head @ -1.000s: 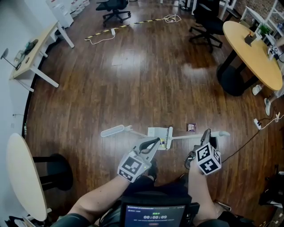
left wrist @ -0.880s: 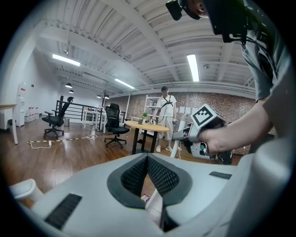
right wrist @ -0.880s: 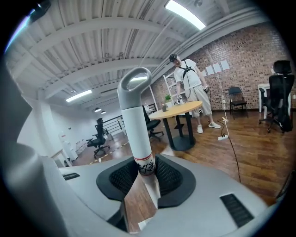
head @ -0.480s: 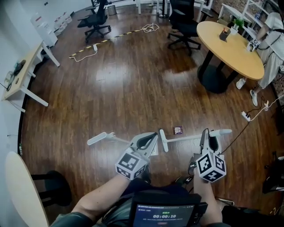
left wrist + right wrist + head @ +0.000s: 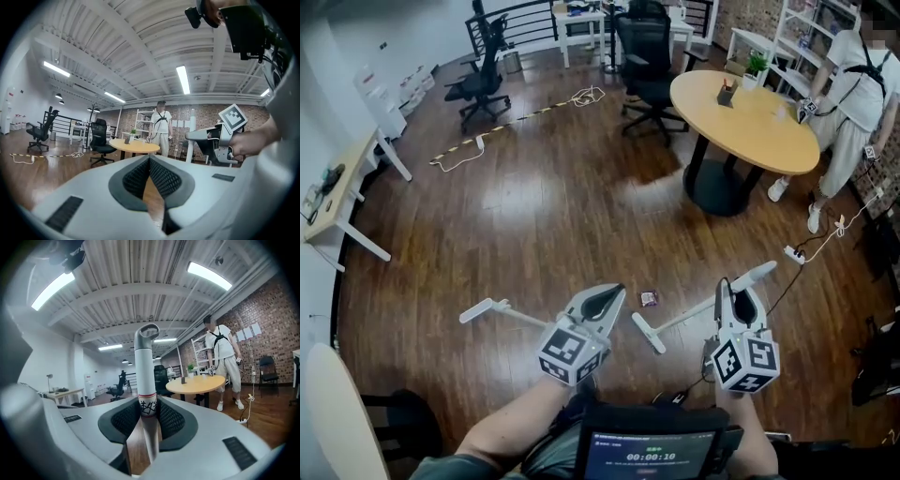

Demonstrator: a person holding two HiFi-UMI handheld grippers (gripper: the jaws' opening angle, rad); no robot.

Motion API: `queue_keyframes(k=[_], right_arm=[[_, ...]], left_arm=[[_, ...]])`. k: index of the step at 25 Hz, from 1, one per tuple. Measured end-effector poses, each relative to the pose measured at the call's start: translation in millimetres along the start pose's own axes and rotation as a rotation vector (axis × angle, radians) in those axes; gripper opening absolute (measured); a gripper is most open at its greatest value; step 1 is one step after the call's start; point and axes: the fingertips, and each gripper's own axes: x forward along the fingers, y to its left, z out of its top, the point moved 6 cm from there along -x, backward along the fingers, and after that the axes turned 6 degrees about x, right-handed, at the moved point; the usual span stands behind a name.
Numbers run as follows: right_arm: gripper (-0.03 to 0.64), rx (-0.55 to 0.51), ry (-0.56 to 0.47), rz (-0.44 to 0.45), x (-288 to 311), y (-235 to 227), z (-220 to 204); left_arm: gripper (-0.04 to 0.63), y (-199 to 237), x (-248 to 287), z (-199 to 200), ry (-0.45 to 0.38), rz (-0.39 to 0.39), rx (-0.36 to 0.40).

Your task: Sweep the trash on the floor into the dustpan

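Right gripper (image 5: 733,287) clamped on white broom handle (image 5: 146,376), likely readying the sweep; left gripper (image 5: 616,292) pressed together, empty; purple wrapper (image 5: 649,298) on floor between both.

It is an open-plan office: black swivel chairs (image 5: 649,56), a round wooden table (image 5: 741,122), a white-legged desk (image 5: 337,202) and exposed-brick walls (image 5: 276,319).

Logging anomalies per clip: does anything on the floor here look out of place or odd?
A small dark wrapper lies loose on the floor just past the head of the broom. A long cord trails uncoiled across the floor near an office chair, and a power strip lies by the round table.
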Motion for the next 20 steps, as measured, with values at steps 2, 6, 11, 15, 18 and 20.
queue_keyframes(k=[2, 6, 11, 15, 18, 20], right_arm=[[0.140, -0.020, -0.002, 0.013, -14.1, -21.8, 17.7], [0.138, -0.062, -0.030, 0.050, -49.4, -49.9, 55.2], [0.137, -0.096, -0.066, 0.058, -88.9, -82.9, 91.5], [0.137, -0.100, -0.077, 0.060, -104.9, -101.0, 111.4], [0.135, -0.106, -0.085, 0.065, -115.2, -113.7, 119.1], [0.135, -0.110, -0.099, 0.055, -121.4, -119.2, 124.5]], left_arm=[[0.011, -20.0, 13.2, 13.9, -0.001, -0.002, 0.011], [0.011, -49.4, 22.7, 44.5, -0.006, 0.000, 0.015], [0.011, -72.0, 28.1, 77.9, -0.020, 0.020, -0.008], [0.011, -78.4, 30.3, 106.4, -0.055, 0.048, 0.004], [0.011, -88.2, 35.4, 116.3, -0.061, 0.037, 0.005], [0.011, -94.6, 38.2, 119.5, -0.061, 0.017, 0.014]])
